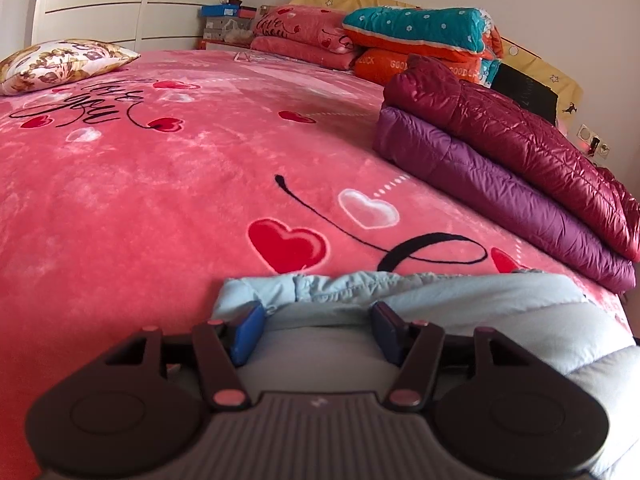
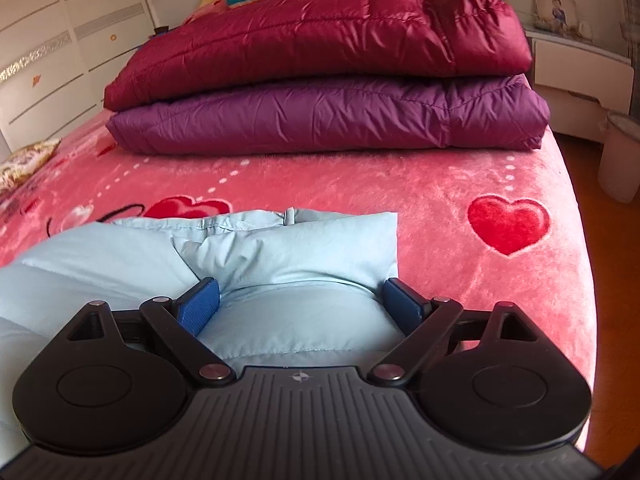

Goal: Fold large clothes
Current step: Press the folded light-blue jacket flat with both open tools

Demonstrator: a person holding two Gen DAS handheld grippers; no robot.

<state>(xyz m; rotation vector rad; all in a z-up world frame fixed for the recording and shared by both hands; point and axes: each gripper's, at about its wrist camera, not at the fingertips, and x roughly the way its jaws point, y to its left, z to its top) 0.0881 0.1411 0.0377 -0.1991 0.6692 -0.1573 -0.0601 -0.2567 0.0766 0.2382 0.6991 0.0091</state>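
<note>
Here both grippers tilt downward over the near edge of a bed covered by a pink fleece blanket (image 1: 160, 184) printed with red hearts. The left gripper (image 1: 318, 330) hangs over the left part of a pale blue padded jacket (image 1: 460, 300), its jaws spread with the puffy fabric lying between the blue pads (image 1: 248, 330); whether the pads press on the cloth cannot be told, though they look apart from it. The right gripper (image 2: 300, 308) sits over the jacket's (image 2: 288, 248) other end, jaws likewise spread wide, a rounded bulge of blue fabric between its pads (image 2: 199, 306) and a squared corner of the garment just ahead. The jacket lies flat along the bed's near edge, bunched at its far hem. Farther up the bed, a folded dark red quilted coat (image 2: 320, 36) rests squarely on top of a folded purple coat (image 2: 328, 120), the pile well apart from the blue jacket. Beyond it, seen from the left wrist, stacked teal and orange quilts (image 1: 420, 36) and a pink folded blanket (image 1: 304, 32) lie by the headboard, and a floral pillow (image 1: 60, 62) lies at the far left. A white wardrobe (image 1: 132, 0) stands behind, and a pale bin (image 2: 620, 156) sits on the floor right of the bed.
</note>
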